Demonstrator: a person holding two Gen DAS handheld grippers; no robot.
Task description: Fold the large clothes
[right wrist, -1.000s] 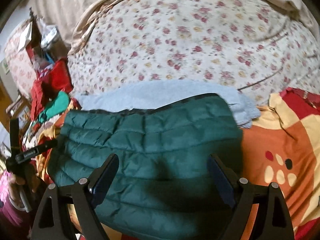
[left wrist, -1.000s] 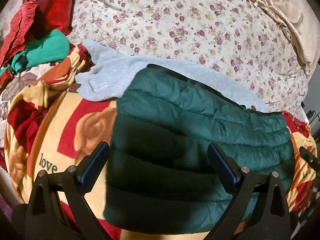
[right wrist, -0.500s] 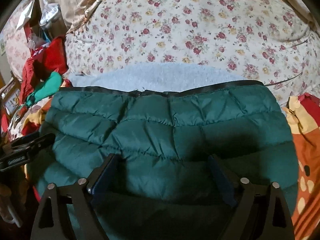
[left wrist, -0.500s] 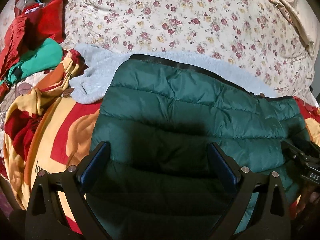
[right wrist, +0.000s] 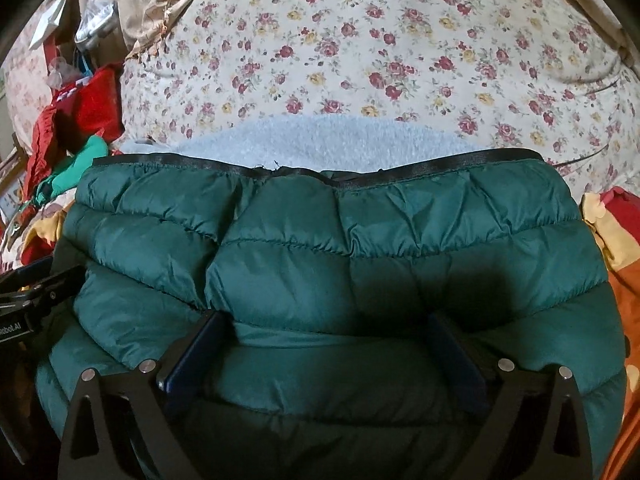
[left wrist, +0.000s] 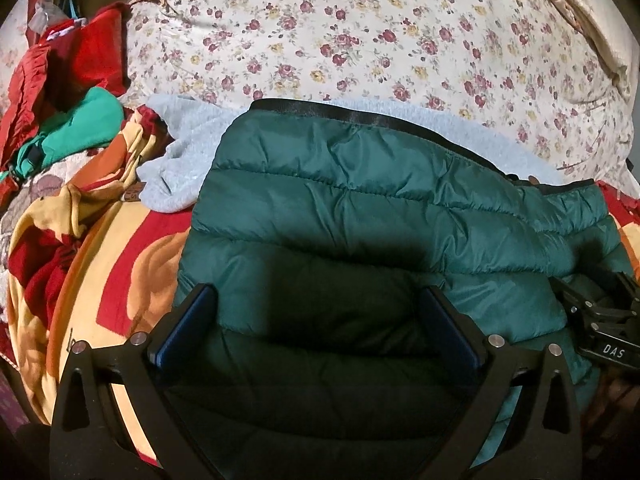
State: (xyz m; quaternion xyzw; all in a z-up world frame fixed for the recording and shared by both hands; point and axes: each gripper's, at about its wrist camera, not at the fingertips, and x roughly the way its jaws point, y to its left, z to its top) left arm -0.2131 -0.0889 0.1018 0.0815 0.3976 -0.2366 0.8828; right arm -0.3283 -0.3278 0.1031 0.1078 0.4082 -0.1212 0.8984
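A dark green quilted puffer jacket (left wrist: 360, 216) lies folded on the bed, black-trimmed edge at the far side; it fills the right wrist view (right wrist: 340, 248). It partly covers a light blue fleece garment (left wrist: 180, 160), also visible behind it in the right wrist view (right wrist: 320, 140). My left gripper (left wrist: 318, 300) is open, low over the jacket's near left part. My right gripper (right wrist: 330, 324) is open, its fingers down against the jacket's near edge. The right gripper shows at the left view's right edge (left wrist: 600, 320), the left gripper at the right view's left edge (right wrist: 28, 292).
A floral quilt (left wrist: 360, 32) covers the bed behind the clothes. A red, orange and yellow blanket (left wrist: 100, 248) lies under and left of the jacket. Red (left wrist: 60, 68) and bright green (left wrist: 76, 124) clothes are piled at far left.
Both grippers have moved forward and lower over the jacket, which fills more of both views. The two grippers have come closer together. The jaws stay open.
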